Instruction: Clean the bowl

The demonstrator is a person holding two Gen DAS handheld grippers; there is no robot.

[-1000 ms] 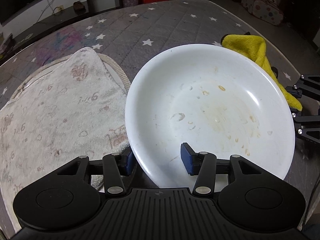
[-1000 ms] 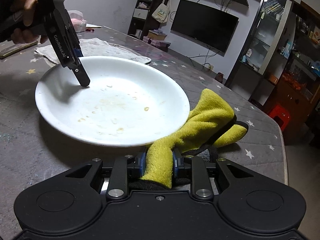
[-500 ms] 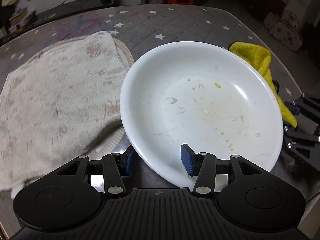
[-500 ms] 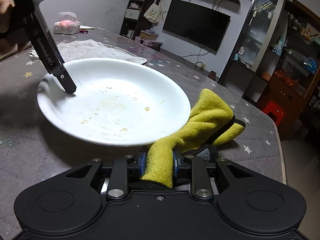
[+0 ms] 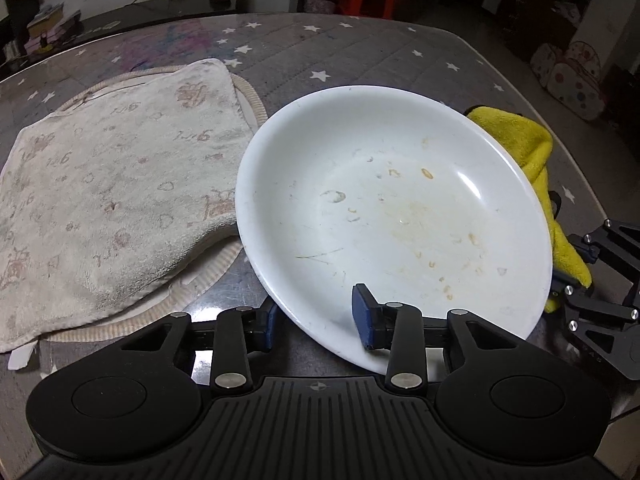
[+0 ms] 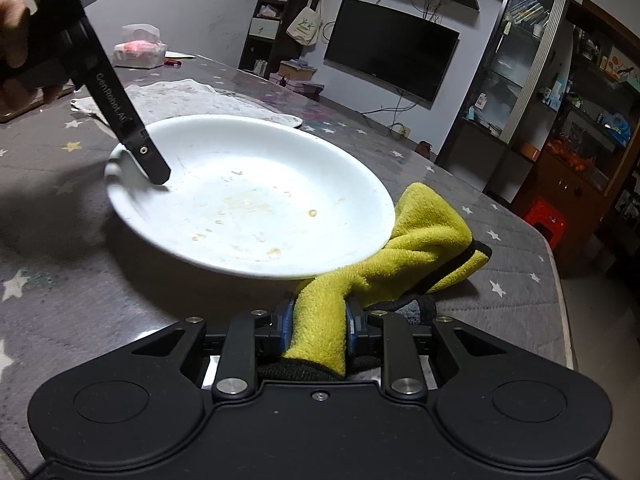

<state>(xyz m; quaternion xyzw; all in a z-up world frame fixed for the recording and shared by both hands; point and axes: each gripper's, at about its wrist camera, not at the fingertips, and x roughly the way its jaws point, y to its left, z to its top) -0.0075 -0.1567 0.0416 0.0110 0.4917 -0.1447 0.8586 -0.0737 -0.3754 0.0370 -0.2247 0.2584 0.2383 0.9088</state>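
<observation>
At frame centre, the stained shallow white bowl (image 5: 394, 216) tilts off the bench (image 5: 360, 52), its near rim between the left claw's (image 5: 316, 318) wide-parted fingers, while the right claw (image 6: 319, 328) pinches a yellow fleece cloth (image 6: 424, 248).

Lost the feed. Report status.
Left gripper open, astride bowl rim. Right gripper shut on yellow cloth. Bowl stained. Nothing blocking.
</observation>
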